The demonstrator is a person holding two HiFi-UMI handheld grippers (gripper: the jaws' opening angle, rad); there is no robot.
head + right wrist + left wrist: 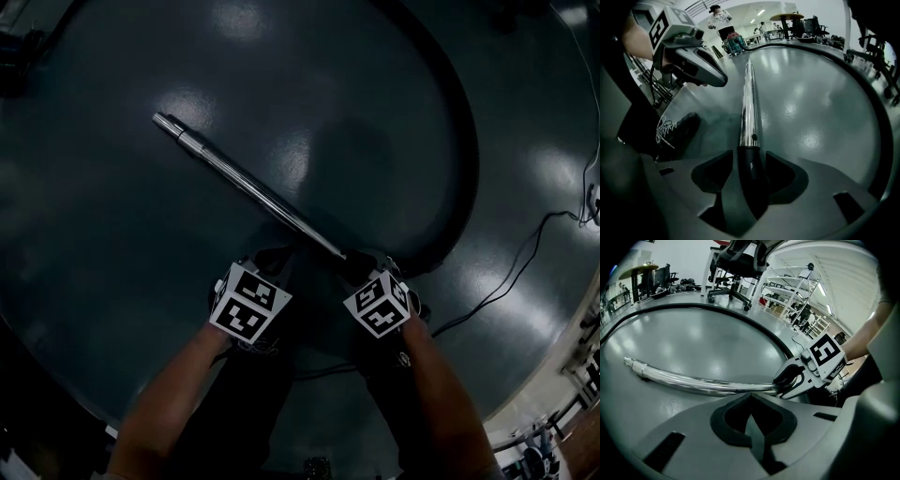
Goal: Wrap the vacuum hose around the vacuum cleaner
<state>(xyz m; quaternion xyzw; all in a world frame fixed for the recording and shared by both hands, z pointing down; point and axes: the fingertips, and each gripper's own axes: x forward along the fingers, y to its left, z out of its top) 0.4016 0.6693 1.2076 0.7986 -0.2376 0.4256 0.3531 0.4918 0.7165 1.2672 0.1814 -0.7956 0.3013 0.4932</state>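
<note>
The metal wand (pixel 248 183) lies on the dark floor (pixel 141 244). Its black cuff (pixel 751 180) sits between the spread jaws of the right gripper (pixel 750 157) — the pads stand clear of it on both sides. The left gripper (pixel 751 403) hangs just beside the wand's near end, jaws pressed together with nothing between them. The black hose (pixel 464 141) runs from that same end in a wide arc around the wand.

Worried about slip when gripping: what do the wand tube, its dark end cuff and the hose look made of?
Wand tube: likely polished metal, chrome-like; it shows bright streaked reflections.
End cuff: probably moulded black plastic, smooth with a faint sheen.
Hose: black, matte, likely flexible plastic or rubber; it lies in a curve.
</note>
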